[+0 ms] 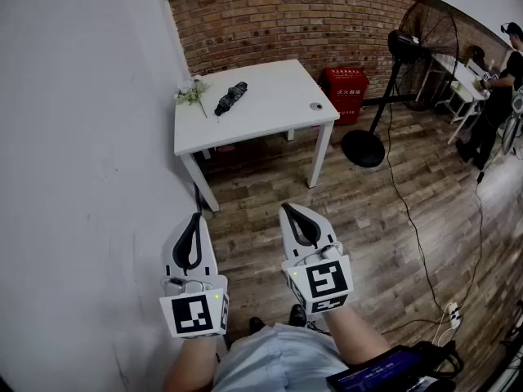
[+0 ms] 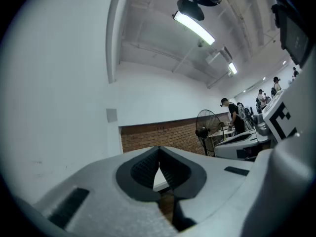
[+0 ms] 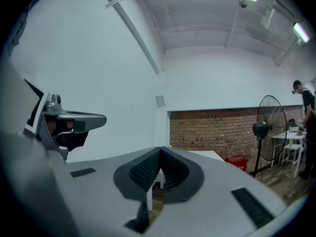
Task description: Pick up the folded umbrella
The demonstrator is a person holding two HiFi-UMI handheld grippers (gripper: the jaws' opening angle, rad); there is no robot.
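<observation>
The folded black umbrella (image 1: 231, 98) lies on the far left part of a white table (image 1: 270, 117), well ahead of both grippers. My left gripper (image 1: 196, 216) and right gripper (image 1: 288, 209) are held side by side over the wooden floor, pointing level toward the table. Both are shut, tips touching, with nothing between them. In the left gripper view the gripper (image 2: 159, 150) frames a sliver of the table edge. The right gripper (image 3: 160, 152) also shows shut in its own view, with the white table (image 3: 210, 155) beyond it. The umbrella is hidden in both gripper views.
A flower sprig (image 1: 192, 94) lies left of the umbrella and a small round object (image 1: 316, 106) sits near the table's right edge. A standing fan (image 1: 391, 80), a red box (image 1: 345, 88) and floor cables (image 1: 409, 211) are to the right. A person (image 1: 498, 96) stands at far right.
</observation>
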